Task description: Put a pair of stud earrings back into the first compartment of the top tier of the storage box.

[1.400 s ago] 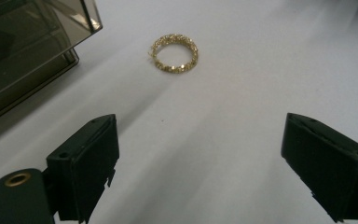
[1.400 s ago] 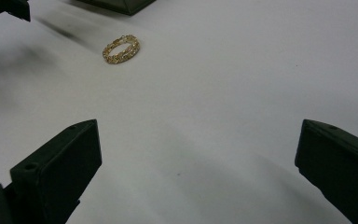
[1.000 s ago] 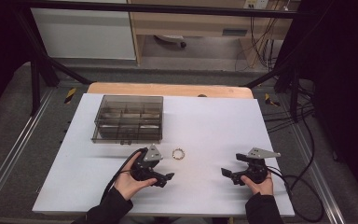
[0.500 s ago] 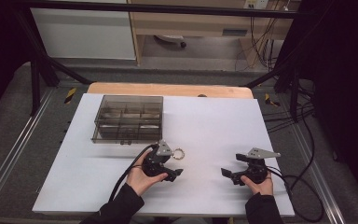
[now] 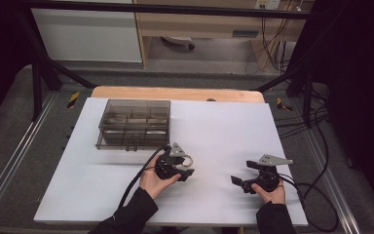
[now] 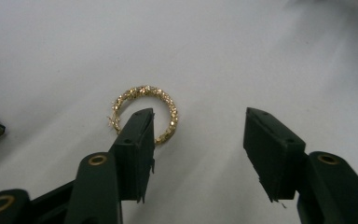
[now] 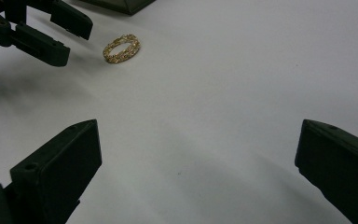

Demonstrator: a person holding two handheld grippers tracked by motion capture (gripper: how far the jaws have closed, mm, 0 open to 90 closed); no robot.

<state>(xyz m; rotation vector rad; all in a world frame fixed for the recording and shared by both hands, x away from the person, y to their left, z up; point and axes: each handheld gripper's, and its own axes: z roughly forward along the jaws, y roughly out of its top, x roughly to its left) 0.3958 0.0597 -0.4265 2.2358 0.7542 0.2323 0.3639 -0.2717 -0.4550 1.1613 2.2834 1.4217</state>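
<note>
Left gripper view: gold ring (image 6: 144, 114) beside one jaw of half-closed (closing, ungripped) left gripper (image 6: 198, 135).

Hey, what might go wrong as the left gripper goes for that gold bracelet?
The left gripper has just been closing, jaws still apart. One jaw overlaps the sparkly gold ring-shaped bracelet, which lies flat on the white table off to one side of the gap, so closing may push it away. Thin and flat, it may slip.

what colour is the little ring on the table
Gold: the small sparkly beaded ring shows best in the left gripper view.
</note>
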